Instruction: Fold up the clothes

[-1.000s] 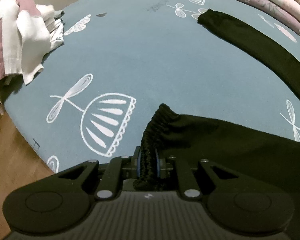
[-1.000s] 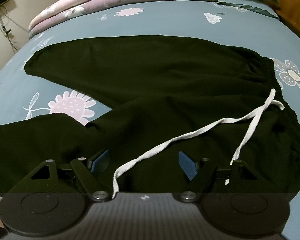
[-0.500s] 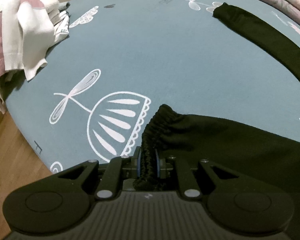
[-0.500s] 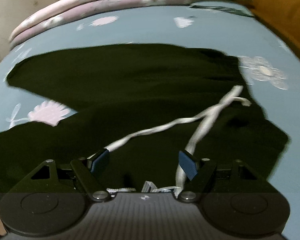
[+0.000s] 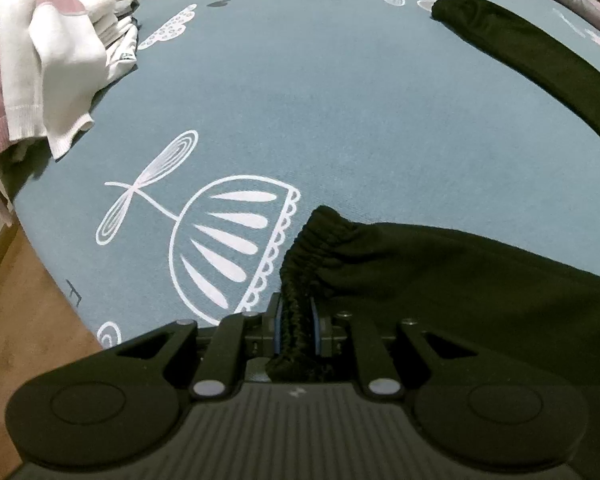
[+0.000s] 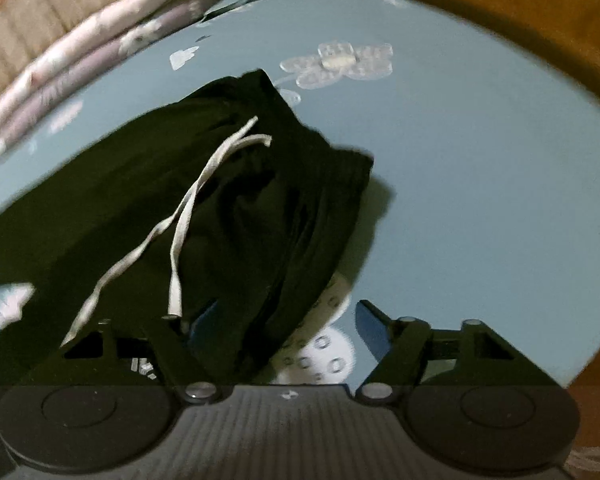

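Note:
Black sweatpants lie on the blue patterned bed sheet. My left gripper is shut on the elastic cuff of the near leg. The other leg stretches across the sheet at the upper right. In the right wrist view the waist end of the pants is bunched up, with its white drawstring trailing over it. My right gripper is open, and the waistband edge lies between its fingers.
A pile of white and pink clothes sits at the far left edge of the bed. Wooden floor shows below the bed's edge. Folded floral quilts lie along the far side. A wooden bed frame rims the right.
My right gripper has swung right along the pants to the waistband end, which now looks bunched. My left gripper still holds the cuff and has shifted slightly.

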`<action>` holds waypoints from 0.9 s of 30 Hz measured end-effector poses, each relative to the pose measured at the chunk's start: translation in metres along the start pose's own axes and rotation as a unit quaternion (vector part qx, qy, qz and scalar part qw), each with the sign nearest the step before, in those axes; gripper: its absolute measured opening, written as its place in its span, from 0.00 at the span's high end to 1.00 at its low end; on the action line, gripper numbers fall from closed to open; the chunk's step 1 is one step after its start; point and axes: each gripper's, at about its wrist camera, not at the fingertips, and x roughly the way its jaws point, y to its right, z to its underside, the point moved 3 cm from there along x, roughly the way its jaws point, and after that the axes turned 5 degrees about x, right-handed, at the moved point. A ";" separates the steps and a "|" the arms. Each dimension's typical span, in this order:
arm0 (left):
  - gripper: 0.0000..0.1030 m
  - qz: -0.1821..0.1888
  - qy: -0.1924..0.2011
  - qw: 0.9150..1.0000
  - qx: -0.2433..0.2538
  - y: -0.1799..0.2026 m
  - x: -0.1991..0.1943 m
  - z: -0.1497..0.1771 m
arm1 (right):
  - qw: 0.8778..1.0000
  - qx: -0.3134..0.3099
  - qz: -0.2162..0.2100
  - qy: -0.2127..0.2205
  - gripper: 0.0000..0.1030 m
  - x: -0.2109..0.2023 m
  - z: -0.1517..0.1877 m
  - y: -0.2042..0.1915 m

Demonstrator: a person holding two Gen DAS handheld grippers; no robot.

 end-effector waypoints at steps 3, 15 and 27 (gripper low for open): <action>0.86 -0.004 -0.001 1.000 0.000 0.000 0.000 0.000 | 0.999 0.039 -0.019 0.001 0.34 0.019 0.000 0.013; 0.86 -0.013 0.000 1.000 0.002 0.003 -0.006 -0.002 | 1.000 0.016 -0.017 0.020 0.97 0.015 -0.009 0.015; 0.86 -0.013 -0.003 1.000 0.008 0.003 -0.004 -0.005 | 0.999 -0.012 0.041 -0.020 0.97 0.009 0.006 0.021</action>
